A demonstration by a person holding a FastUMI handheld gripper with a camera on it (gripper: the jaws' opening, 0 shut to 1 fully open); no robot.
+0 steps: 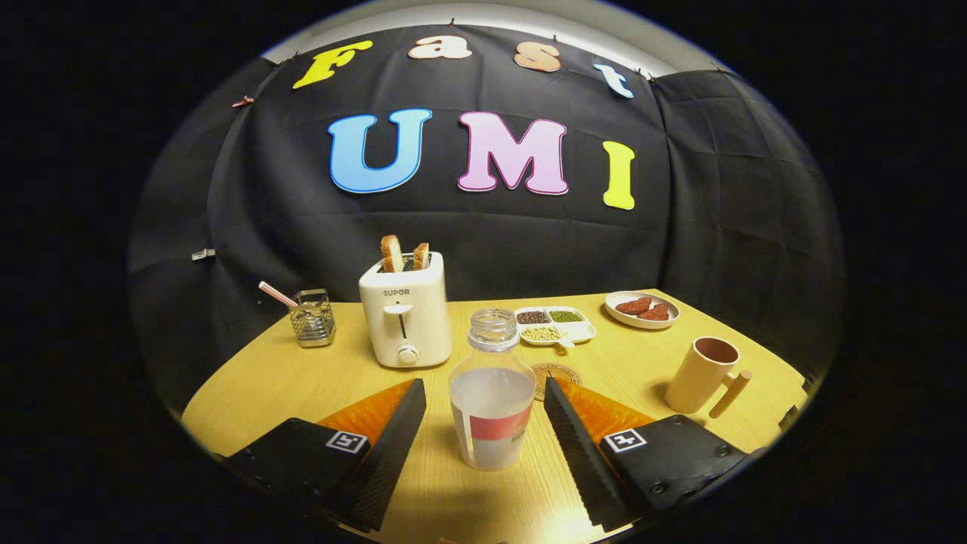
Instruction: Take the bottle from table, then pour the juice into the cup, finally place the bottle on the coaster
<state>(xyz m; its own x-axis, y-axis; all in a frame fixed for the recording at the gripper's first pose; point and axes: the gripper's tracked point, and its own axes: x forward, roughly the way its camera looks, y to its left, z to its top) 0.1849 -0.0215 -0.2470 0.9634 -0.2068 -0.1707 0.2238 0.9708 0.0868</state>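
Note:
A clear uncapped bottle (492,393) with pale juice and a red-and-white label stands upright on the wooden table (302,378). My gripper (485,393) is open, one finger on each side of the bottle with a gap left on both sides. A round brown coaster (560,375) lies on the table just behind the bottle, partly hidden by it and by the right finger. A beige cup (702,375) with a wooden handle stands to the right, beyond the right finger.
A white toaster (404,317) holding two bread slices stands behind the bottle to the left. A wire holder (313,318) sits at the far left. A divided dish of beans (554,325) and a plate of reddish food (641,309) lie at the back right.

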